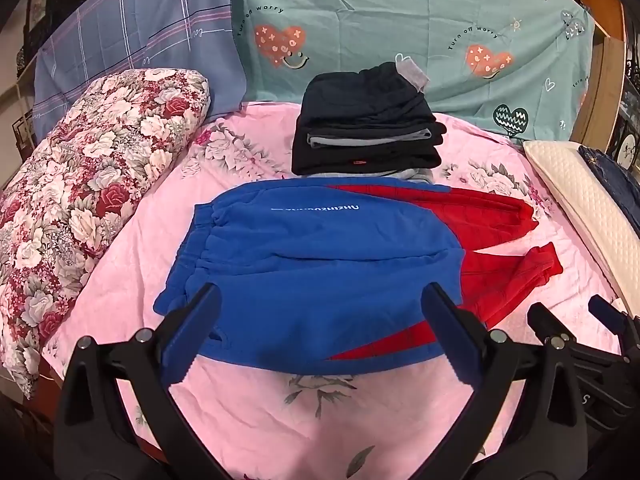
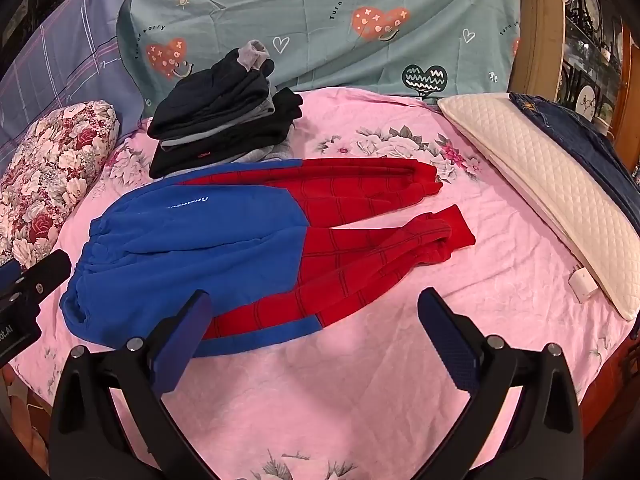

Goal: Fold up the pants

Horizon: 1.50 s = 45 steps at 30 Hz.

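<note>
Blue and red pants [image 1: 320,264] lie spread flat on the pink floral bed sheet [image 1: 320,412], waistband to the left, red legs to the right; they also show in the right wrist view [image 2: 240,248]. My left gripper [image 1: 320,332] is open and empty, hovering over the near edge of the blue seat part. My right gripper [image 2: 316,336] is open and empty, hovering near the pants' front edge by the red leg; it also shows at the right of the left wrist view [image 1: 576,320].
A stack of folded dark clothes [image 1: 368,128] sits behind the pants. A floral pillow [image 1: 80,192] lies at the left. A cream quilted pillow [image 2: 552,184] with dark jeans [image 2: 592,148] lies at the right, a small white charger [image 2: 582,282] beside it.
</note>
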Available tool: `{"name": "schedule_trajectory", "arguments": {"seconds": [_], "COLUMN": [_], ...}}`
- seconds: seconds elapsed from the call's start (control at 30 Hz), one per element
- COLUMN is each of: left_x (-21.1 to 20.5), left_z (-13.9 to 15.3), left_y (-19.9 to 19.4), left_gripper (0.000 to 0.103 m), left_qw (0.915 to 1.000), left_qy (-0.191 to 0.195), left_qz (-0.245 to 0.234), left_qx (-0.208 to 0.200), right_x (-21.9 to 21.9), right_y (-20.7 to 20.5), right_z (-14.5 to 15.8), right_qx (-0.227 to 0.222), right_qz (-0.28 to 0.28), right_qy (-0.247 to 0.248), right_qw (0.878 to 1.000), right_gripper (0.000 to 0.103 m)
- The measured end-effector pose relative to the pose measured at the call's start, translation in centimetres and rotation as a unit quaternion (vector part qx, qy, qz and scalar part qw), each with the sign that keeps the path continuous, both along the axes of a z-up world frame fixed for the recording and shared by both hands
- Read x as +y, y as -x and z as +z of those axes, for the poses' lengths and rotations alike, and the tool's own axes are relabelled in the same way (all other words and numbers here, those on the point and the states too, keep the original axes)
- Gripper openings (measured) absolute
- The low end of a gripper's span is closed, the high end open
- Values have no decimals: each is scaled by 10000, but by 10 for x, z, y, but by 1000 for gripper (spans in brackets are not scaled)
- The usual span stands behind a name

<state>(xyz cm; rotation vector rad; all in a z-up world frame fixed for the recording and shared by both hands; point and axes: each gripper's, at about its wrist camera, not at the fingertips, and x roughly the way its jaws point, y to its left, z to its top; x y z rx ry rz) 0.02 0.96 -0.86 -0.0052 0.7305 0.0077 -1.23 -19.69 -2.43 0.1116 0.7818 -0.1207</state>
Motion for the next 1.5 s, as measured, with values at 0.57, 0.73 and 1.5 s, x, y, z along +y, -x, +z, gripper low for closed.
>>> {"name": "schedule_trajectory", "arguments": {"seconds": [0.57, 0.73, 1.5], "left_x": [1, 1, 1], "left_z": [0, 1, 0], "left_y": [-1, -1, -1], "left_gripper": [101, 101, 101], "left_qw": [10000, 10000, 10000], "left_qy": [8, 11, 11], "left_qz": [-3, -2, -2], "left_qx": [18, 19, 38], "right_x": [0, 0, 1], "right_y": [1, 0, 0], "right_z": [-1, 0, 0], "right_qx": [12, 13, 23], "right_qz": [-16, -10, -12], "right_qy": [-10, -4, 3], "right_qw": [10000, 10000, 10000], "right_gripper": [102, 102, 102]}}
